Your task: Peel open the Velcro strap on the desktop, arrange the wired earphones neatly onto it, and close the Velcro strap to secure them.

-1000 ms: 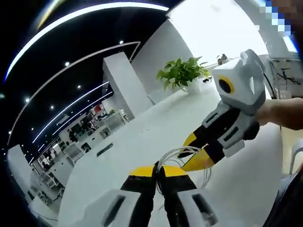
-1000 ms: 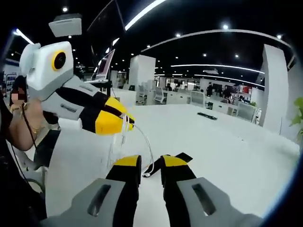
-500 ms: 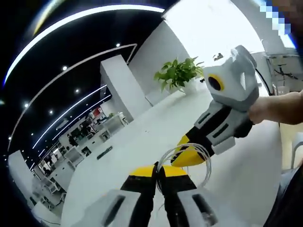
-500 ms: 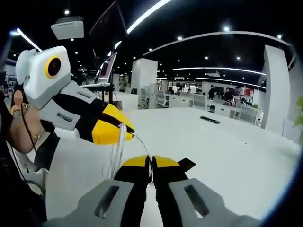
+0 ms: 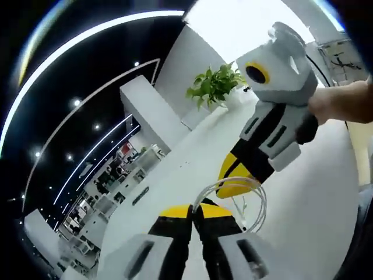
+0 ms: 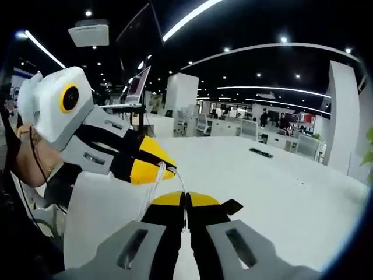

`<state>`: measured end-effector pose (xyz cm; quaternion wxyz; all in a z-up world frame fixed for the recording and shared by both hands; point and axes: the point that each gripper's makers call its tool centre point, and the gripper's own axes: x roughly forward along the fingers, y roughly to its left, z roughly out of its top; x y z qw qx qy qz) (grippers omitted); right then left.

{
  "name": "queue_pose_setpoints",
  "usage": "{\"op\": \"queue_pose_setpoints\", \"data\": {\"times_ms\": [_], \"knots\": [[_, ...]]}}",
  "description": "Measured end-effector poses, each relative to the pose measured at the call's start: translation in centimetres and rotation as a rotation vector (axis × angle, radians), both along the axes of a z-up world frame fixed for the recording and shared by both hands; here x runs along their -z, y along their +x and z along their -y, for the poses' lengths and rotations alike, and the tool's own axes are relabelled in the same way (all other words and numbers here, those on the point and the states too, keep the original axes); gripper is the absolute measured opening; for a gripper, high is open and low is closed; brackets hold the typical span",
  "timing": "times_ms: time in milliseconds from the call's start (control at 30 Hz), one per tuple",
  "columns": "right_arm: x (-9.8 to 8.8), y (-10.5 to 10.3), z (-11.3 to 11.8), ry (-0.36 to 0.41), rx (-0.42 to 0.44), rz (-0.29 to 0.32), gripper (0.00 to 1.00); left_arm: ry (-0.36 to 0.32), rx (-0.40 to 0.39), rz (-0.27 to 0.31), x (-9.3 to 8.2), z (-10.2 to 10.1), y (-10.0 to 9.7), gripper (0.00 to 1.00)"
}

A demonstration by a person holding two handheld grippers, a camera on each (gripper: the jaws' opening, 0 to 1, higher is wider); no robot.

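Your left gripper is clamped on the white earphone cable, looped above the white desk. Your right gripper pinches the same cable. The black strap, seemingly Velcro, lies just behind its tips.

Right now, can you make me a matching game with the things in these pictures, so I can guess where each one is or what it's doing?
Things:
1. left tongs
2. white earphone cable
3. green plant
4. black Velcro strap

States:
A. lying on the white table beside the right tongs
B. looped in coils between both tongs
C. standing at the table's far end
D. shut, pinching the cable

Pairs: 1-D, 2-B, 3-C, 4-A
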<state>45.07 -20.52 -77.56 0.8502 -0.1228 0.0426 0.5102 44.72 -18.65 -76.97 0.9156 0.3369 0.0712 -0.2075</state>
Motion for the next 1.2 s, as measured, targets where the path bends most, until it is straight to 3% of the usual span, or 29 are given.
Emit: {"op": "queue_pose_setpoints", "data": {"times_ms": [333,1200], "knots": [[-1.0,-1.4,-0.4,-0.002,-0.056,0.041,0.05,0.043,0.012,0.030,-0.2,0.1,0.2,0.09],[-1.2,-2.1,-0.8,0.013,-0.087,0.025,0.05,0.063,0.028,0.071,-0.9,0.1,0.0,0.15]]}}
